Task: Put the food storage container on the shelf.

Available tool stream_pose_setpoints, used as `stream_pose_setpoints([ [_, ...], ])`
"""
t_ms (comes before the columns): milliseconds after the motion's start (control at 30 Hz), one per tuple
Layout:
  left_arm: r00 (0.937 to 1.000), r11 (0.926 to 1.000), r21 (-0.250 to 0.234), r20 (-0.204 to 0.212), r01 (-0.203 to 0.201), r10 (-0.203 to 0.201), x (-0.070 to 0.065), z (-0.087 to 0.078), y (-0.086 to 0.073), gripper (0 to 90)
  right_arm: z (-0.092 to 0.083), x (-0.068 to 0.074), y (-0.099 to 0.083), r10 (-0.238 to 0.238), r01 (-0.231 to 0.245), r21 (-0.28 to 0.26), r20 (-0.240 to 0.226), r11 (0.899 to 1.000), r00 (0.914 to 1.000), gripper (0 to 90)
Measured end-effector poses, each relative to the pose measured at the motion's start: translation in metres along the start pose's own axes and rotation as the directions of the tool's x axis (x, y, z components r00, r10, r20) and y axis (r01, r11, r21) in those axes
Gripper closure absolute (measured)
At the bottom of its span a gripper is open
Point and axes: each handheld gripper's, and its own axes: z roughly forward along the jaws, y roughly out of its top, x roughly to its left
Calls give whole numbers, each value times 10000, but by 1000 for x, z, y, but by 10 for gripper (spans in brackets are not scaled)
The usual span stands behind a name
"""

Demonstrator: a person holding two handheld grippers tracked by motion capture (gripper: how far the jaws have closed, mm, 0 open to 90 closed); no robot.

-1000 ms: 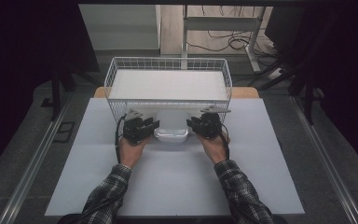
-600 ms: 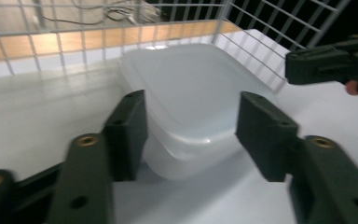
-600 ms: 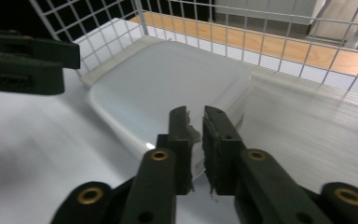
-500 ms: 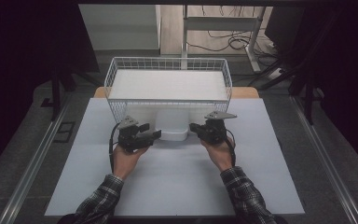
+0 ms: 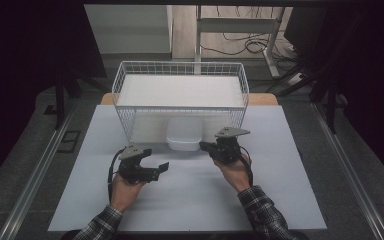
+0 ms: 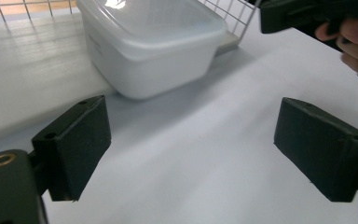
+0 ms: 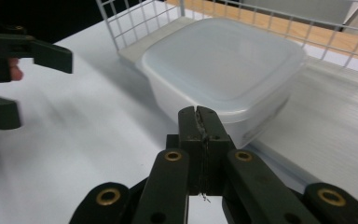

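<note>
Standing in front of both grippers, a white lidded plastic container (image 5: 184,139) sits on the white table (image 5: 190,200), half tucked through the open front of a white wire basket (image 5: 130,90). In the high view its rear part is screened by the basket's mesh and the pale board on top of the basket, so how far back it reaches cannot be made out.

The left gripper (image 5: 156,170) is held well back from the container and off to its left, touching nothing. Its jaws have just been opening and now stand wide apart with only bare table between them. In the left gripper view (image 6: 193,149) the container (image 6: 151,44) lies ahead of the jaws and clear of them, its top edge cut off by the frame; the right gripper (image 6: 307,16) and a few fingers of its hand (image 6: 356,44) are cropped at the upper right corner.

The right gripper (image 5: 203,146) sits just beside the container's right front corner. Its jaws have just been closing and are pressed flat together, holding nothing. In the right gripper view (image 7: 199,114) their tips come right up to the container's (image 7: 223,65) near wall; whether they touch it cannot be told. The left gripper (image 7: 9,79) is blurred at the left edge there, partly cut off.
</note>
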Motion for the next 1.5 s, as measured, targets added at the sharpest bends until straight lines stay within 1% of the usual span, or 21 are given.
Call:
stream_pose_setpoints([
  [67,9992,9996,46,-295,-269,271,-4,-7,-9,84,3,3,-1,-70,70,72,-81,9999,9999,889],
  [100,9973,9989,84,-559,-466,469,-7,-14,-17,75,6,6,-2,-124,127,173,-183,9998,9998,889],
  [200,9965,9987,64,-662,-514,517,-9,-20,-24,70,10,8,-4,-186,193,316,-240,9993,9995,889],
  [267,9969,9988,145,-621,-471,479,-10,-24,-29,61,14,11,-6,-204,218,430,-312,9988,9993,888],
  [300,9980,9987,331,-491,-392,408,-11,-25,-33,56,19,13,-7,-200,220,530,-370,9984,9991,888],
  [333,9980,9979,505,-463,-400,424,-11,-25,-35,52,21,14,-8,-172,196,597,-410,9980,9990,888],
  [367,9980,9979,505,-463,-400,424,-11,-25,-35,47,21,14,-8,-172,196,597,-410,9980,9990,888],
  [400,9984,9960,777,-322,-442,468,-12,-25,-39,38,25,15,-8,-227,255,635,-443,9977,9988,888],
  [433,9983,9949,881,-280,-488,515,-13,-25,-40,32,27,16,-9,-238,269,700,-446,9972,9987,888],
  [467,9983,9949,881,-280,-488,515,-13,-25,-40,32,30,17,-9,-292,324,717,-454,9969,9985,887],
  [500,9971,9928,991,-276,-674,704,-16,-25,-42,31,32,18,-9,-297,330,730,-462,9968,9985,887],
  [533,9971,9928,991,-276,-674,704,-16,-25,-42,31,34,18,-8,-318,352,761,-457,9965,9984,887],
  [600,9952,9911,996,-331,-880,916,-18,-25,-43,30,37,18,-7,-335,370,786,-456,9962,9984,887],
  [700,9938,9893,1028,-298,-1034,1070,-19,-24,-44,27,51,18,-4,-327,360,900,-373,9953,9988,887],
  [833,9944,9897,1020,-212,-1005,1032,-19,-24,-45,27,60,17,-2,-302,331,987,-302,9946,9991,887],
  [867,9951,9901,1024,-118,-960,977,-18,-24,-45,25,62,16,-1,-364,390,1014,-277,9941,9990,887],
  [900,9965,9919,970,210,-825,809,-17,-24,-45,19,66,16,1,-542,552,1075,-118,9927,9985,888],
  [933,9965,9919,970,210,-825,809,-17,-24,-45,17,66,16,1,-542,552,1075,-118,9927,9985,888],
  [967,9967,9927,942,372,-749,717,-18,-24,-45,17,68,15,2,-537,543,1102,-82,9924,9985,887],
  [1167,9956,9908,1014,360,-898,865,-19,-23,-45,17,74,10,8,-638,616,1066,169,9924,9978,887],
  [1500,9961,9916,957,247,-866,846,-18,-23,-44,14,80,-1,14,-594,544,1055,451,9929,9972,887],
])
